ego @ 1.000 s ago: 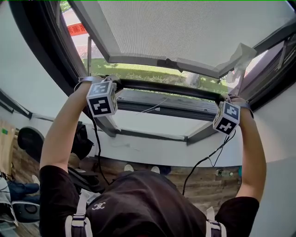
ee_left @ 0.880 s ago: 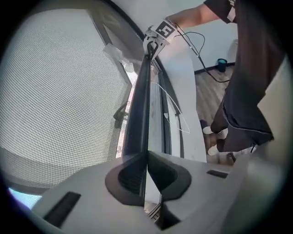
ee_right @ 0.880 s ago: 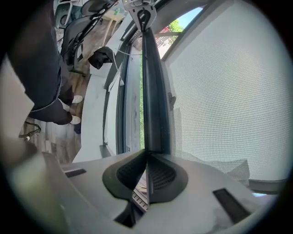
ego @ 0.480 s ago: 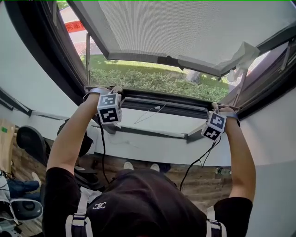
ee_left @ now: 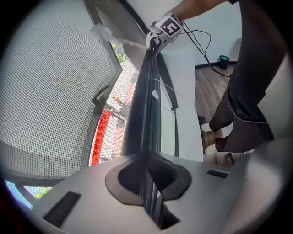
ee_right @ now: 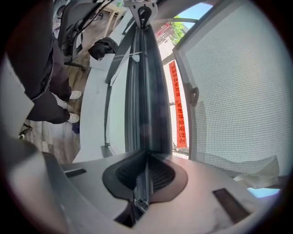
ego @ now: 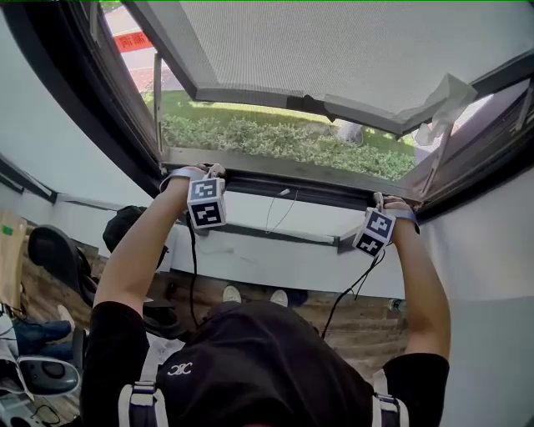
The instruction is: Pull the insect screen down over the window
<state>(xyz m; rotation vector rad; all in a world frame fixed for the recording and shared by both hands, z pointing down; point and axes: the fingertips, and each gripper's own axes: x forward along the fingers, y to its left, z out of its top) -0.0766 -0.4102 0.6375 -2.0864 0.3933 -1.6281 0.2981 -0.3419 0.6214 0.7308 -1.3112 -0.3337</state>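
- The left claw (ego: 212, 174) is clenched on the dark pull bar (ego: 292, 187) of the insect screen (ee_left: 50, 91). In the left gripper view the bar's edge runs straight into the claw (ee_left: 149, 183), pinched between its two pads.
- The right claw (ego: 380, 203) is clenched on the same pull bar near its other end. In the right gripper view the bar (ee_right: 146, 91) is nipped between the pads of that claw (ee_right: 144, 183).
- In the head view the bar crosses the middle of the frame from left to right. It lies low in the window (ego: 125, 142) opening, along the bottom frame; whether it touches the frame I cannot tell.
- The grey mesh fills the left side of the left gripper view and the right side of the right gripper view (ee_right: 238, 82).
- Each gripper view shows the other claw at the far end of the bar: the right one at upper centre (ee_left: 158, 39), the left one at the top edge (ee_right: 143, 11).
- The person's arms reach up to the bar, and a marker cube (ego: 206, 203) sits below each hand.
- Through the opening, in the upper part of the head view, are a green hedge (ego: 284, 138) and a red banner (ego: 133, 40).
- A white sill (ego: 275, 260) runs below the window, with wooden floor (ego: 367, 334) beneath it.
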